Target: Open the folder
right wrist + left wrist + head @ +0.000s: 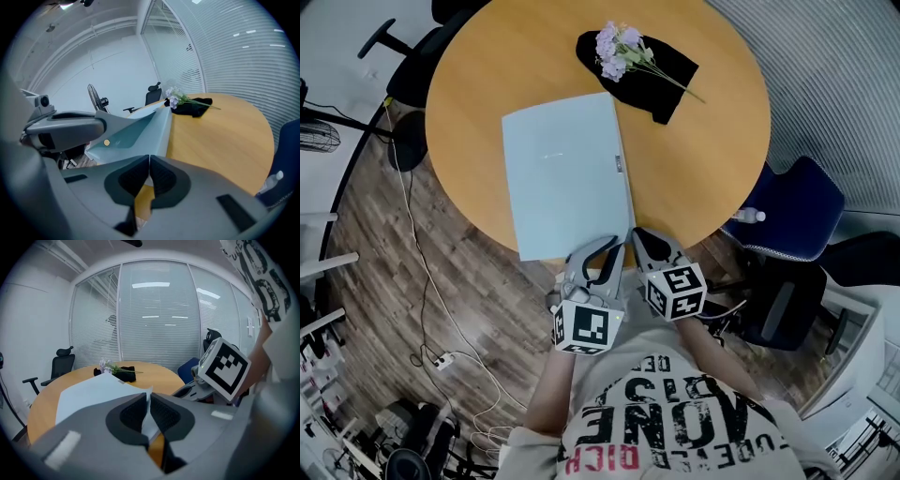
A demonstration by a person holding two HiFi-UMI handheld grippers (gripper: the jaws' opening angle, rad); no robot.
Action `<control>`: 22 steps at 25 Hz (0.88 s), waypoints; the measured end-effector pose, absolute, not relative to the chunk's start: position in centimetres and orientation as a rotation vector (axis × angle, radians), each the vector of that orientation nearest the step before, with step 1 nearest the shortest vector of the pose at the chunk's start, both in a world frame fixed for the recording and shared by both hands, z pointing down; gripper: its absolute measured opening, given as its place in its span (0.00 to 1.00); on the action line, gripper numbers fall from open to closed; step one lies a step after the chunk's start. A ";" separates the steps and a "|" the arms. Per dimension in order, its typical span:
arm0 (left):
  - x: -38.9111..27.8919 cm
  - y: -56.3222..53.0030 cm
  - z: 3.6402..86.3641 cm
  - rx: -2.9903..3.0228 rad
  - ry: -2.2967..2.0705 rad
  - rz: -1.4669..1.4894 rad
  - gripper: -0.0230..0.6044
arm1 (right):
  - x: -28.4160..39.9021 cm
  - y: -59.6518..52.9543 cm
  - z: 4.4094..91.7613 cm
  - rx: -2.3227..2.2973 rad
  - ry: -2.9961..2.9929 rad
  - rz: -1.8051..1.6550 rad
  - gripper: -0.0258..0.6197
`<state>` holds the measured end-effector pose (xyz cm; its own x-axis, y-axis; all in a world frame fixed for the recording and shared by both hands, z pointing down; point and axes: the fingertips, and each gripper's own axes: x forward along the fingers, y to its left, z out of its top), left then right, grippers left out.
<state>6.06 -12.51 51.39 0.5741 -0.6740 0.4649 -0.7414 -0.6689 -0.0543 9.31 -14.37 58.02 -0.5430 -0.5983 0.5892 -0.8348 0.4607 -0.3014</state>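
**Both grippers pinched on the folder's near right corner**

Round wooden table point(712, 141) sits mid-room. A blue upholstered chair point(792, 211) is off its right side and a black office chair point(408, 56) is at the far left.

Pale blue flat plastic folder point(567, 173) lies on the table, left of centre, long side running near to far. Its near end hangs over the table's near edge.

Black crumpled cloth point(670, 70) sits at the far side, well apart from the folder.

Left gripper point(614, 246) and right gripper point(639, 234) are side by side at the folder's near right corner.
- **Left gripper** point(149, 401): jaws clamped on the thin top cover, with the sheet's corner sticking up between the pads.
- **Right gripper** point(149, 164): jaws together on the lower leaf at the same corner.

The cover is lifted slightly off the lower leaf there. The inside face shows, with a small gold round stud point(107, 142) on it.

Sprig of pale purple flowers point(619, 49) lies on the cloth, stems pointing right.
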 end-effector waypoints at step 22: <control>4.2 -12.0 48.8 2.618 -1.373 0.742 0.08 | 9.0 -14.0 57.7 1.133 -2.339 0.746 0.06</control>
